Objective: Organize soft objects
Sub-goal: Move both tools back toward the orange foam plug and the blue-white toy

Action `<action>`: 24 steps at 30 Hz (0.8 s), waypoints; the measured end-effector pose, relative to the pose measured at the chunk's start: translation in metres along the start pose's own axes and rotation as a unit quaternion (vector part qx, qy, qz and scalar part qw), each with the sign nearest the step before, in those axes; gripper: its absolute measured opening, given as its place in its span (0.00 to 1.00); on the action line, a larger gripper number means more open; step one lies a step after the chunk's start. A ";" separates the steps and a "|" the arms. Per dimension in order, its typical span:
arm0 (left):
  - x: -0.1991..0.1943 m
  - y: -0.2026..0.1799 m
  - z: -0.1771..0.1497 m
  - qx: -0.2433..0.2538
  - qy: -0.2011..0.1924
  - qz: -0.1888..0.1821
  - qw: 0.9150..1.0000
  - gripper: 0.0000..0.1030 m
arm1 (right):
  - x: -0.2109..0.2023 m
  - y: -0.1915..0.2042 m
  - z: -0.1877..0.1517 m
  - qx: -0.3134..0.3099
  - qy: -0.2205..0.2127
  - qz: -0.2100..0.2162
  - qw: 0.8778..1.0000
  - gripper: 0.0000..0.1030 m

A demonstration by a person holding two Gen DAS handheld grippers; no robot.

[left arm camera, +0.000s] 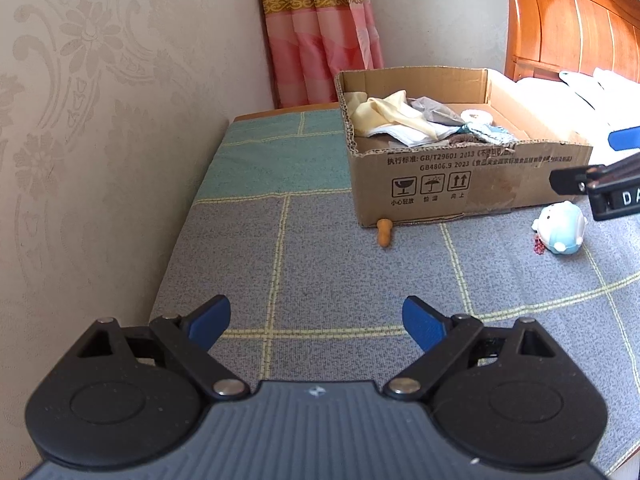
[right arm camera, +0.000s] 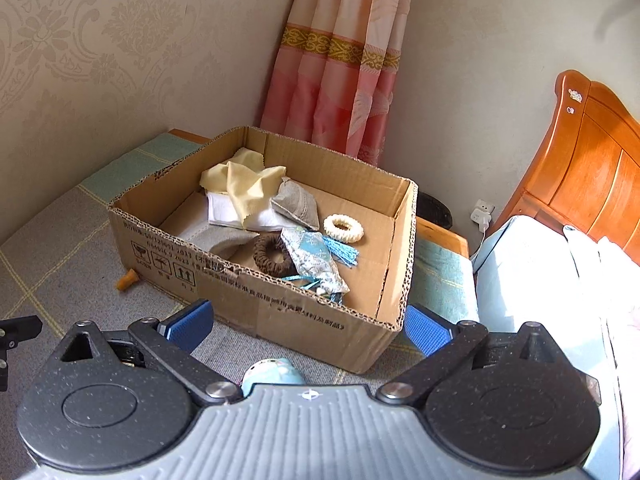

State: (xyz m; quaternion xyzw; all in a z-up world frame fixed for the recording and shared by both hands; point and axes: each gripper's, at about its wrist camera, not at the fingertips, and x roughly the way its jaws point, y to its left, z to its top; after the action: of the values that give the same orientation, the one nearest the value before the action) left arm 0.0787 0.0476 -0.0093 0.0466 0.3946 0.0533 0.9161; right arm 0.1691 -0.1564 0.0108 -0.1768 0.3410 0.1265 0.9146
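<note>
The cardboard box (right arm camera: pixel 280 304) is the landmark: it sits on the checked bed cover (left arm camera: pixel 320 272) and already holds the soft things, a pale yellow cloth (right arm camera: pixel 244 188), a folded white cloth (right arm camera: pixel 236 212), a grey pouch (right arm camera: pixel 296 204), a white ring (right arm camera: pixel 343 229), a brown ring (right arm camera: pixel 272 255) and a patterned sachet (right arm camera: pixel 316 268) with blue tassels. Outside the box, just in front of its near wall toward its right corner, a small blue-and-white plush toy (left arm camera: pixel 560 230) lies on the cover; it looks like the 1 soft thing left to collect. A small orange piece (left arm camera: pixel 385 234) pokes out at the foot of the box's front wall, though what it is I cannot tell. The right gripper (right arm camera: pixel 308 328) has its jaws spread wide with nothing between them, and it hangs just above the toy, whose top peeks out under its body. The left gripper (left arm camera: pixel 316 322) is likewise released and empty, well short of the box over bare cover. The step in hand seems to be fetching the toy: the next move calls for lowering the right gripper around it, closing gently, then lifting it over the box wall.
</note>
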 end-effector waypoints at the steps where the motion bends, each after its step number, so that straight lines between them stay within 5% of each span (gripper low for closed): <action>1: 0.003 0.001 0.001 -0.002 0.002 0.000 1.000 0.90 | 0.005 0.000 -0.006 0.009 0.005 0.001 1.000 1.00; 14: 0.061 -0.006 0.023 0.009 0.013 -0.046 0.999 0.90 | 0.052 0.005 -0.045 0.059 0.057 -0.026 0.996 1.00; 24: 0.091 -0.008 0.034 -0.004 0.009 -0.043 0.999 0.91 | 0.057 -0.008 -0.063 0.099 0.070 -0.009 0.993 1.00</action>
State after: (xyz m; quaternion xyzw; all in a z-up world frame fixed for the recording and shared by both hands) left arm 0.1658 0.0506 -0.0527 0.0255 0.4047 0.0164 0.9140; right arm 0.1778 -0.1830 -0.0699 -0.0970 0.4139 0.0715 0.9023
